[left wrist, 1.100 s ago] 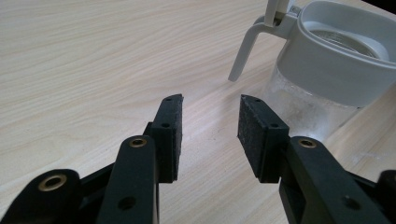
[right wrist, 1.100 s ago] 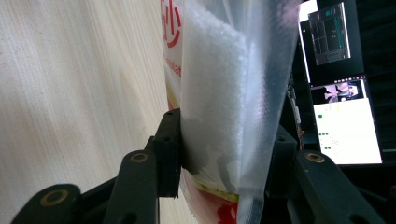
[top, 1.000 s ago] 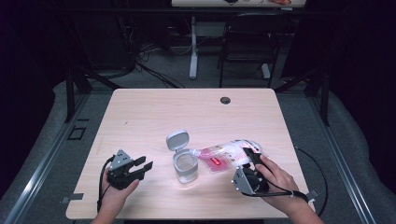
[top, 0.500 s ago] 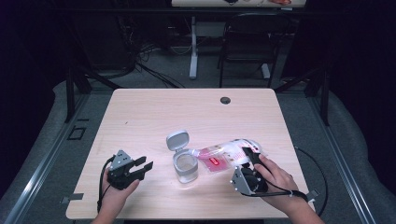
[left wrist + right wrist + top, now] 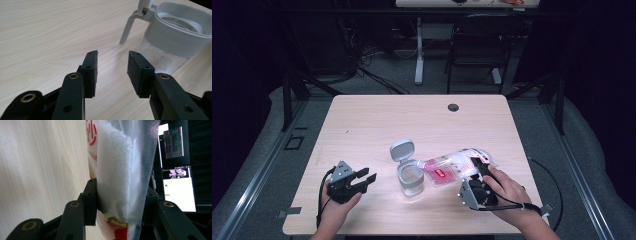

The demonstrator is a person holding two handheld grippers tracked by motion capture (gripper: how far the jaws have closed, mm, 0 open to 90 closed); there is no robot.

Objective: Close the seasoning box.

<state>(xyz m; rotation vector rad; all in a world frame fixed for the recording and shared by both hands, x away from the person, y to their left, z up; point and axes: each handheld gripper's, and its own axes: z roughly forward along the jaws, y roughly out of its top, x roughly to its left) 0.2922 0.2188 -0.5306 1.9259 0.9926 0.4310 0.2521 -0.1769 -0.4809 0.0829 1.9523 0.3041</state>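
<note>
Right claw: clenched on a clear plastic bag of white granules with a red label. In the right gripper view both pads press the bag's sides, the white grains bulging up between the jaws. The bag lies tilted, stretching away from this claw toward the person's left, its far narrow end at the rim of the jar.

Jar: clear-walled, grey collar, hinged grey lid flipped up and open behind it. Stands upright on the worktop, between the two claws, nearer the right one's bag than the left claw itself.

Left claw: released, jaws apart with nothing between the pads; bare wood grain shows through the gap in the left gripper view. It sits low over the worktop, pointing at the jar. From this claw the jar is ahead and to its right, near but apart; the lid's hinge arm comes down just ahead of the jaws.

Contents of jar: cannot tell the fill level.
</note>
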